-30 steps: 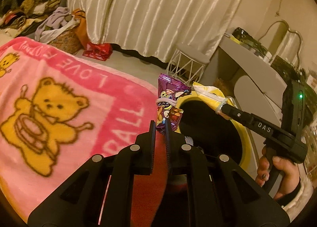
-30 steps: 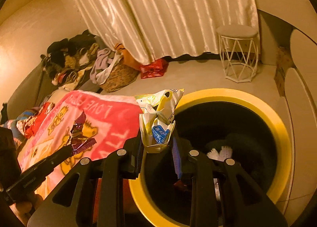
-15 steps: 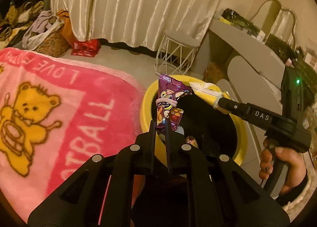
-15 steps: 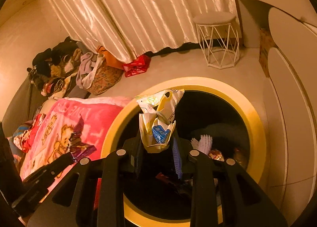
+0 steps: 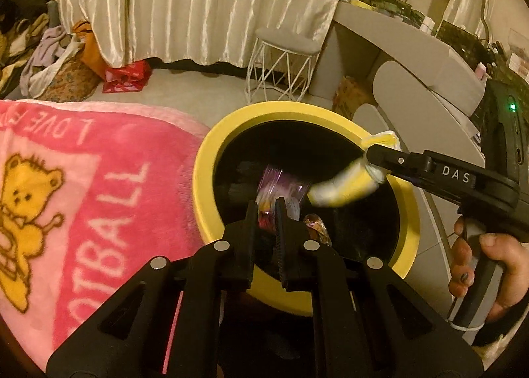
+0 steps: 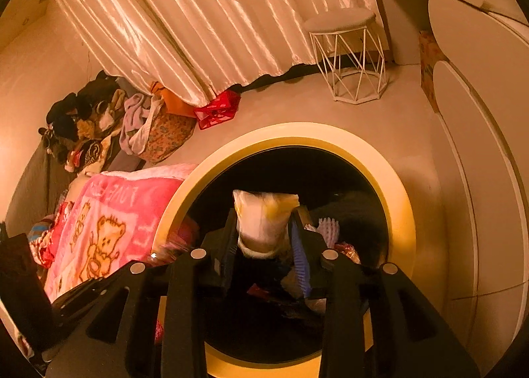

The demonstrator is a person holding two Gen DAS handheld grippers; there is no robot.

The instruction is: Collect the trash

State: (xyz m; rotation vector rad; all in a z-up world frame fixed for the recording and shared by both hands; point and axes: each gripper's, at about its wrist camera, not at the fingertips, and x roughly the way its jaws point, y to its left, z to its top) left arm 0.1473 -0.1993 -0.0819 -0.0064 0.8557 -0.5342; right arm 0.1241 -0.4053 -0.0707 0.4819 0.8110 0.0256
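Note:
A round yellow-rimmed trash bin (image 5: pixel 211 160) with a dark inside stands on the floor; it also shows in the right wrist view (image 6: pixel 396 199). My left gripper (image 5: pixel 266 209) is over the bin, jaws slightly apart. A purple snack wrapper (image 5: pixel 281 184) is blurred, tipping down into the bin from its tips. My right gripper (image 6: pixel 264 226) is over the bin too, jaws apart. A white-and-yellow wrapper (image 6: pixel 264 216) sits loosely between them, and in the left wrist view (image 5: pixel 344 184) it is blurred, drooping from the tips.
A pink teddy-bear blanket (image 5: pixel 82 199) lies left of the bin. A white wire stool (image 5: pixel 284 64), a red crate (image 5: pixel 127 75), a clothes pile (image 6: pixel 99 123) and curtains stand behind. Grey cabinets (image 5: pixel 413 57) are on the right. Other trash lies in the bin.
Both grippers moved from beside the blanket to over the bin and tilted down. Their jaws parted, and both wrappers, upright before, now droop and blur toward the bin.

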